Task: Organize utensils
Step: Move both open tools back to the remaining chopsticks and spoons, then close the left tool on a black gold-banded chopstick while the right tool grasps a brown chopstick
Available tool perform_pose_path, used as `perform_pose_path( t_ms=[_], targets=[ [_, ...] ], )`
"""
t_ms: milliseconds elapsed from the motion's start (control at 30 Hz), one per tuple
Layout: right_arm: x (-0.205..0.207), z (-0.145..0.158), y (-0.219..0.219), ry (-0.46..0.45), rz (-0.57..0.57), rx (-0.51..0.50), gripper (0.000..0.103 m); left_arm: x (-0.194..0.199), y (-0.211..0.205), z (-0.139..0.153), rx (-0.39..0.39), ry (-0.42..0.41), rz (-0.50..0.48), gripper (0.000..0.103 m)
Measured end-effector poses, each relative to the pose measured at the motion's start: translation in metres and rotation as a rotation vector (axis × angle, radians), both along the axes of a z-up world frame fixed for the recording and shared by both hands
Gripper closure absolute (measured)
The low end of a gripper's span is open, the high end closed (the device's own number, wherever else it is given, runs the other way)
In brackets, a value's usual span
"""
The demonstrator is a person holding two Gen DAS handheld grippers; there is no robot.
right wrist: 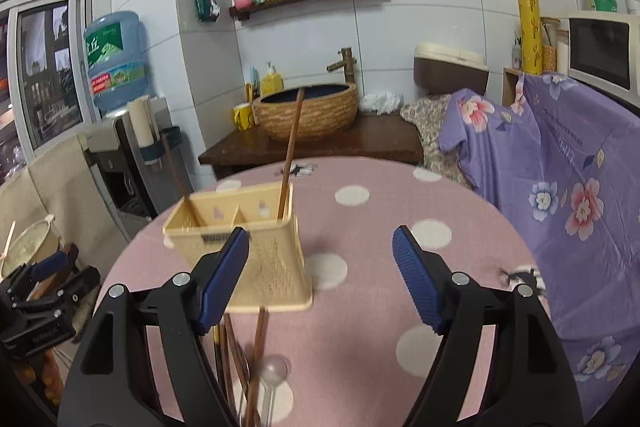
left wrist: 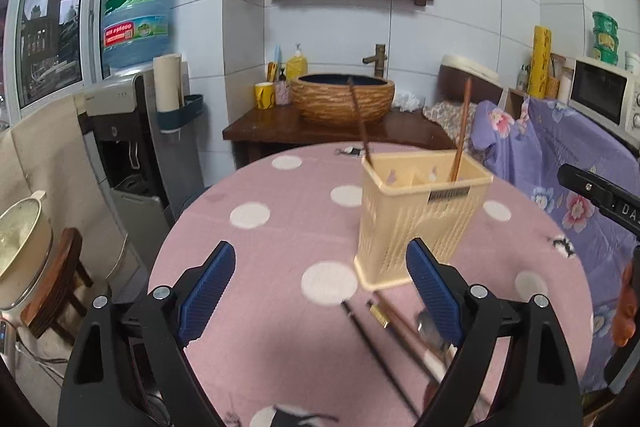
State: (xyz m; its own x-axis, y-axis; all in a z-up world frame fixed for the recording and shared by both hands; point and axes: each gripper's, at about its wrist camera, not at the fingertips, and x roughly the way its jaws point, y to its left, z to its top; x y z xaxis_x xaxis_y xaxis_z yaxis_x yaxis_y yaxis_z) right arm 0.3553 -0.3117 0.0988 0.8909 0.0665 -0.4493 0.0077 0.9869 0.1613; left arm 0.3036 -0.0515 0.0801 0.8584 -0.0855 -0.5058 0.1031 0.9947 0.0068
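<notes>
Both blue-padded grippers, left (left wrist: 316,291) and right (right wrist: 320,279), gaped empty over loose brown wooden chopsticks (right wrist: 258,355) beside the cream plastic caddy (left wrist: 416,215); thin, stiff, probably slippery — pinch mid-shaft.

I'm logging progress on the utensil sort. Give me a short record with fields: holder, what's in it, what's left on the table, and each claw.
holder: cream basket, upright on the pink dotted table
in holder: two chopsticks, a dark one at its left end, a brown one at its right end
left on table: chopsticks and a clear spoon, lying just in front of the basket
left claw: open, empty
right claw: open, empty
</notes>
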Motion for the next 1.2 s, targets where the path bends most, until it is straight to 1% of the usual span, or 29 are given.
perform_pose_path(
  t_ms=[100, 233, 333, 400, 500, 633, 667, 767, 833, 900, 1067, 1133, 1200],
  targets=[
    [-0.014, -0.022, 0.005, 0.042, 0.025, -0.010, 0.029, -0.012, 0.006, -0.019, 0.017, 0.040, -0.011, 0.017],
    [-0.026, -0.049, 0.017, 0.098, 0.061, -0.045, 0.029, -0.020, 0.012, -0.045, 0.006, 0.123, -0.036, 0.018],
    [-0.034, -0.068, 0.025, 0.147, 0.087, -0.051, 0.029, -0.024, 0.013, -0.063, -0.009, 0.180, -0.052, 0.025],
    [-0.039, -0.079, 0.030, 0.172, 0.106, -0.048, 0.029, -0.024, 0.013, -0.074, -0.015, 0.224, -0.059, 0.033],
    [-0.043, -0.093, 0.037, 0.195, 0.113, -0.054, 0.031, -0.028, 0.014, -0.085, -0.034, 0.251, -0.063, 0.038],
    [-0.038, -0.110, 0.045, 0.243, 0.125, -0.052, 0.038, -0.028, 0.014, -0.096, -0.056, 0.279, -0.060, 0.044],
    [-0.037, -0.113, 0.047, 0.251, 0.127, -0.046, 0.042, -0.027, 0.013, -0.099, -0.058, 0.288, -0.058, 0.047],
    [-0.032, -0.120, 0.053, 0.268, 0.143, -0.040, 0.045, -0.024, 0.011, -0.108, -0.074, 0.320, -0.057, 0.052],
    [-0.027, -0.120, 0.055, 0.275, 0.150, -0.044, 0.050, -0.022, 0.008, -0.110, -0.085, 0.333, -0.062, 0.055],
    [-0.022, -0.123, 0.053, 0.283, 0.136, -0.041, 0.051, -0.018, 0.008, -0.109, -0.096, 0.341, -0.063, 0.057],
    [-0.017, -0.125, 0.046, 0.295, 0.108, -0.019, 0.051, 0.006, -0.003, -0.106, -0.138, 0.389, -0.084, 0.058],
    [-0.019, -0.126, 0.047, 0.293, 0.110, -0.029, 0.051, 0.018, -0.010, -0.105, -0.140, 0.406, -0.088, 0.058],
    [-0.021, -0.126, 0.046, 0.291, 0.108, -0.031, 0.051, 0.031, -0.017, -0.106, -0.125, 0.423, -0.086, 0.058]
  ],
)
